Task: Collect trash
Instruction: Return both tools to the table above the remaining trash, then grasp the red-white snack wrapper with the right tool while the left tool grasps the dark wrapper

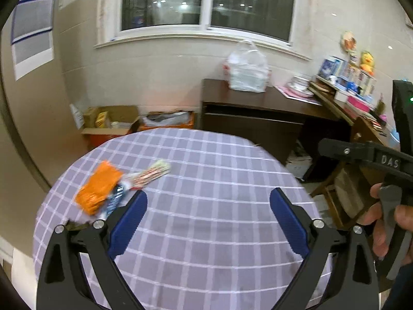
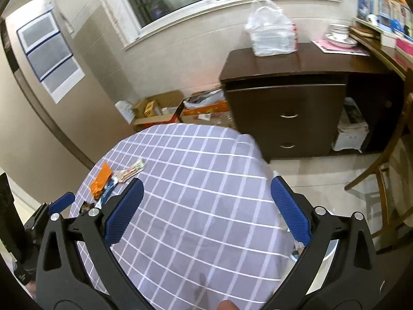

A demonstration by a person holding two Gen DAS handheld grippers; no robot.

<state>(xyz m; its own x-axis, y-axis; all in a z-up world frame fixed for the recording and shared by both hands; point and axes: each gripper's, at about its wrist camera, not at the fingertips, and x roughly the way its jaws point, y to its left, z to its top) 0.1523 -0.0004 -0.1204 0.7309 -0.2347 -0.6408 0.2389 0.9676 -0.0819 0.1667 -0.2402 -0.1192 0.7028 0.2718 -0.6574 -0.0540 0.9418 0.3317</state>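
Note:
Trash lies on the left of a round table (image 1: 206, 180) with a purple checked cloth: an orange wrapper (image 1: 99, 187), a red-and-white striped wrapper (image 1: 152, 173) and a dark blue wrapper (image 1: 116, 200). My left gripper (image 1: 208, 201) is open and empty above the table, its left finger next to the blue wrapper. My right gripper (image 2: 206, 188) is open and empty above the table (image 2: 196, 206). The orange wrapper (image 2: 101, 180), the striped wrapper (image 2: 133, 169) and the blue wrapper (image 2: 107, 193) lie to its left. A white bin (image 2: 327, 253) shows below the table's right edge.
Open cardboard boxes (image 1: 111, 122) stand on the floor behind the table. A dark wooden cabinet (image 2: 286, 103) with a plastic bag (image 2: 271, 35) on it stands at the back right. A wooden chair (image 2: 387, 170) is at the right. The right gripper's handle (image 1: 382, 170) shows at the right.

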